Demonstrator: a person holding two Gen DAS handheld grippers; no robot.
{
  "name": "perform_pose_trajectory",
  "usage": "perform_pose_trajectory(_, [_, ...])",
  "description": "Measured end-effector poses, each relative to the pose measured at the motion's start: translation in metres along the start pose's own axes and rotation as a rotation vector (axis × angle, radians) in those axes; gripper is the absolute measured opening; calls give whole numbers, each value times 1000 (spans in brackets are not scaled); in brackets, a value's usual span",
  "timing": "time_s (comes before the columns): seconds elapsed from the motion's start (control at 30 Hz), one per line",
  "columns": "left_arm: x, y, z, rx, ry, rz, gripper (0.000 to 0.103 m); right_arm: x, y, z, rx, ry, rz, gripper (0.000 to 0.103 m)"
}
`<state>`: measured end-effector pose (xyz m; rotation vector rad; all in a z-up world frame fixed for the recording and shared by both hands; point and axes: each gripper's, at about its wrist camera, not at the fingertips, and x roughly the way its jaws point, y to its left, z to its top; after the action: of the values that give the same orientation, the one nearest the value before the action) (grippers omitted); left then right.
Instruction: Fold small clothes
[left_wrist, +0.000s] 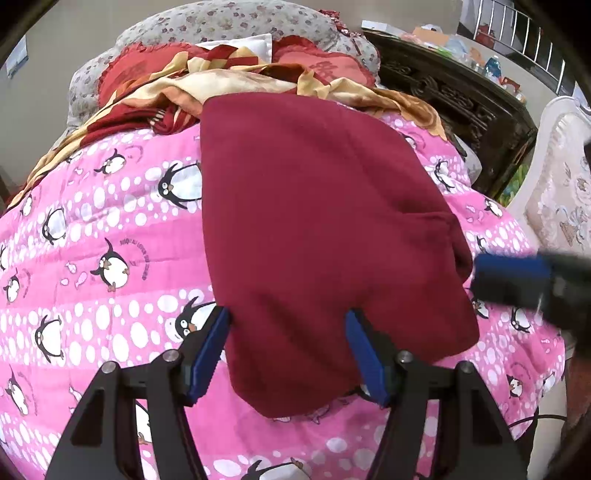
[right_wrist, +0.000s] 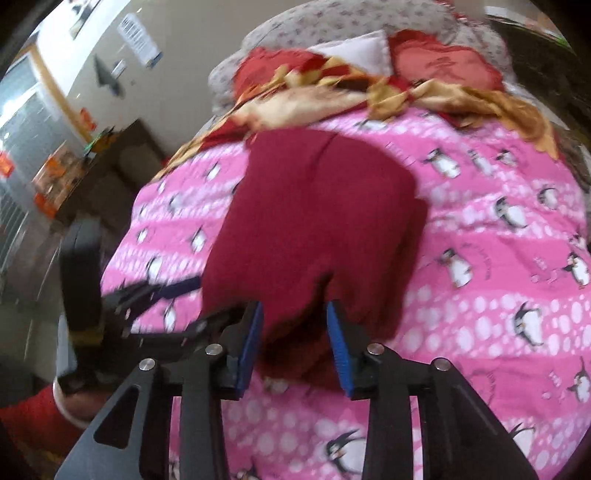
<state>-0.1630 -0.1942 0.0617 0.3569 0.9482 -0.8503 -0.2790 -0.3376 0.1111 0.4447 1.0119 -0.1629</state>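
A dark red garment (left_wrist: 314, 229) lies folded flat on a pink penguin quilt (left_wrist: 92, 258). My left gripper (left_wrist: 288, 321) hangs over its near edge with the jaws apart. One blue pad sits at the cloth's left border, the other above the cloth, and neither presses on it. At the garment's right side the right gripper (left_wrist: 509, 273) shows as a blur. In the right wrist view my right gripper (right_wrist: 294, 314) stands open over the garment's (right_wrist: 314, 221) near corner, with cloth in the gap but not pinched. The left gripper (right_wrist: 177, 286) is blurred at the garment's left.
A red and gold blanket (left_wrist: 221, 85) and a grey floral pillow (left_wrist: 229, 22) are heaped at the far end of the bed. Dark carved furniture (left_wrist: 454, 99) and a pale upholstered chair (left_wrist: 561, 184) stand to the right. A red sleeve (right_wrist: 33, 413) shows low on the left.
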Motion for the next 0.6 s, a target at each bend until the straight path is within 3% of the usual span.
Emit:
perform_pose_trajectory(0.17, [0, -2, 0, 7, 4, 9, 69, 30, 0, -16, 16, 56, 40, 56])
perform_pose_trajectory(0.27, [-3, -2, -1, 10, 3, -5, 70, 33, -11, -19, 50, 45, 56, 24])
perform_pose_trajectory(0.37, [-6, -3, -3, 12, -9, -1, 78, 21, -8, -24, 20, 15, 32, 23])
perform_pose_trajectory(0.5, [-2, -1, -4, 13, 4, 17, 78, 33, -20, -39, 33, 70, -19, 23])
perform_pose_trajectory(0.6, [-2, 4, -6, -3, 10, 13, 78, 39, -24, -44, 55, 82, -12, 23])
